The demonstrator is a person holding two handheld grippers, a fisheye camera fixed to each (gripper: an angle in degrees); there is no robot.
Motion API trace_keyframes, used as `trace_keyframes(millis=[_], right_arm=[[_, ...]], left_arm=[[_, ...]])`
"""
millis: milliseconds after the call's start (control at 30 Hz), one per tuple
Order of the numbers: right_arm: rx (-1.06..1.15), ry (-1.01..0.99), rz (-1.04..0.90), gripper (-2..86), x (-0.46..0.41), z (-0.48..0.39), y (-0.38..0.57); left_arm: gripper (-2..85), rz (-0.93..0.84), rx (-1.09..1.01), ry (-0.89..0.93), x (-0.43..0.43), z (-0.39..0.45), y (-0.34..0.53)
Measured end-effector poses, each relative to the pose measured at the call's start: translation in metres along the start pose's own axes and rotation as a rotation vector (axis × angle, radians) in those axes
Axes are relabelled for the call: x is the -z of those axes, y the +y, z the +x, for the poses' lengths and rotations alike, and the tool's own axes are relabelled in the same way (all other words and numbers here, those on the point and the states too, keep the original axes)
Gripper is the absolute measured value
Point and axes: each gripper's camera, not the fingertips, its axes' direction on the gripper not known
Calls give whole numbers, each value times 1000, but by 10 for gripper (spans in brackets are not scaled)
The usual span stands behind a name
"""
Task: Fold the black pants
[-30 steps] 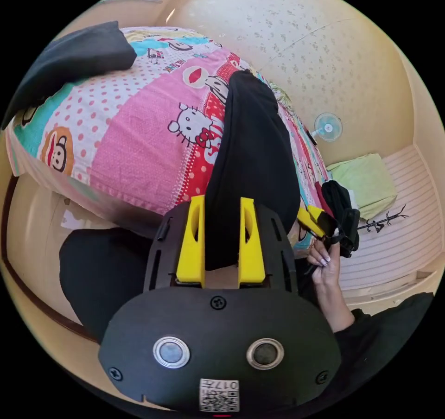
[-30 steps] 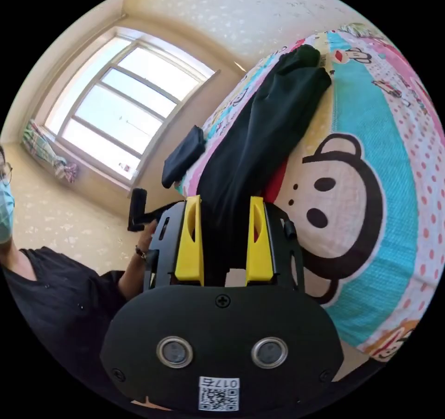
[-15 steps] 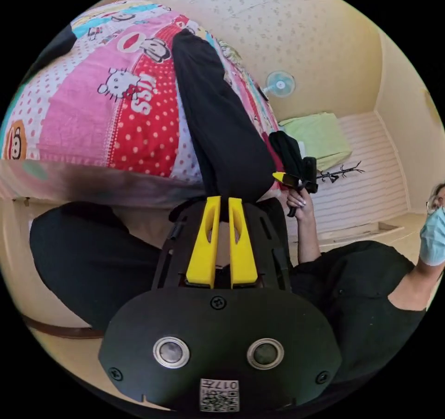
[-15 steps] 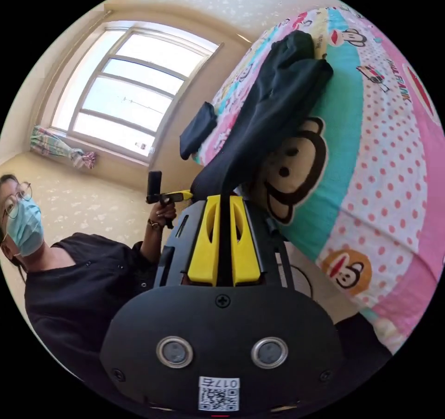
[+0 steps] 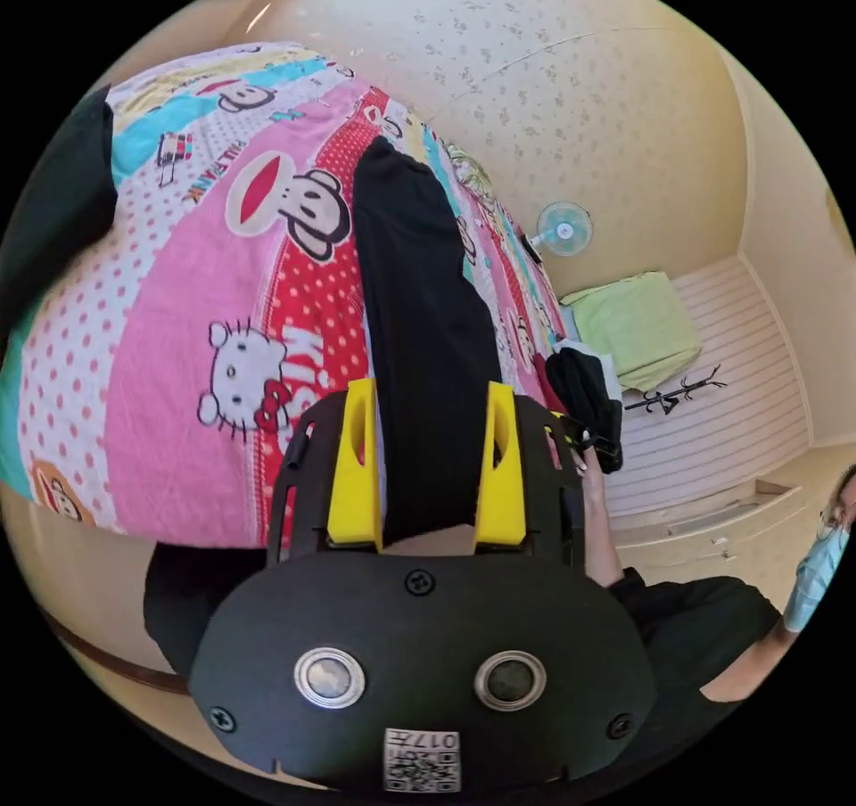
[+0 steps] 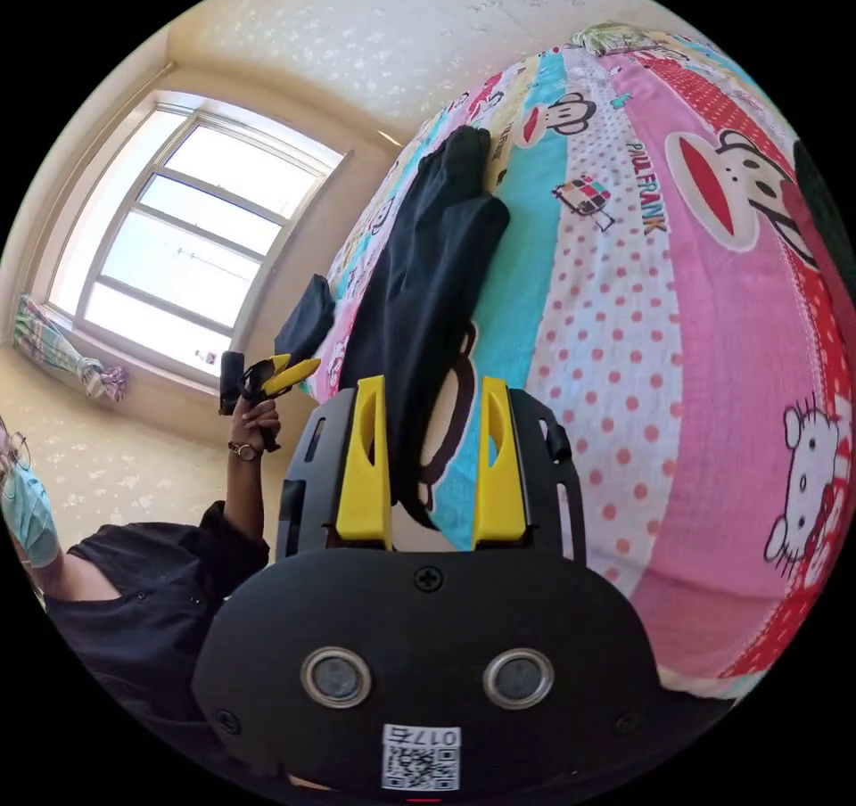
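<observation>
The black pants (image 5: 419,307) lie as a long strip on the cartoon-print bedspread (image 5: 178,324), running away from my left gripper (image 5: 430,391). Its jaws stand open, with the near end of the pants between them. In the right gripper view the black pants (image 6: 428,289) stretch up the bedspread (image 6: 695,351), two leg ends at the far end. My right gripper (image 6: 431,387) is open, and the tapered near end of the cloth lies in the gap. A hand holds the right gripper (image 5: 571,431) beside the strip. Another hand holds the left gripper (image 6: 285,369) off the bed's edge.
A dark folded cloth (image 6: 308,324) sits at the bed's edge, and another dark cloth (image 5: 53,200) lies far left. A dark bundle (image 5: 584,391) sits by the right gripper. Beyond are a fan (image 5: 563,228), a green cushion (image 5: 637,324) and a window (image 6: 178,244). The person (image 6: 134,592) stands at the bedside.
Half a second ago both grippers were shut on the pants' near end, off the bed's edge. Now both are open and the pants lie along the bedspread. Both cameras have swung.
</observation>
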Motion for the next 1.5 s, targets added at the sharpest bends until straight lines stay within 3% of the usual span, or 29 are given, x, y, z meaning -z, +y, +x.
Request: trace_keyframes(millis=[133,233,300,400,533,900,1133,1367,1500], right_arm=[[-61,-48,30,160,-23,42,-44],[-70,-118,21,159,-45,61,-65],[-56,-191,37,168,-53,62,-65],[11,-189,27,177,-53,53,-48],[57,-241,-29,178,-54,45,-17],[154,-309,-47,139,-31,30,107],[59,-456,-129,48,-25,49,142],[276,-679,-27,9,69,-13,173],[568,-626,53,3,157,-103,181]], left_arm=[[179,79,82,-23,-31,-39,-45],[183,18,119,67,-62,-59,-55],[180,27,93,28,-67,-58,-46],[156,49,-3,-26,-66,-49,-16],[147,67,-41,54,-58,-47,40],[106,135,123,342,-45,-76,206],[49,-2,177,386,-46,-82,265],[40,69,-93,734,30,-18,313],[40,147,-345,758,95,61,322]])
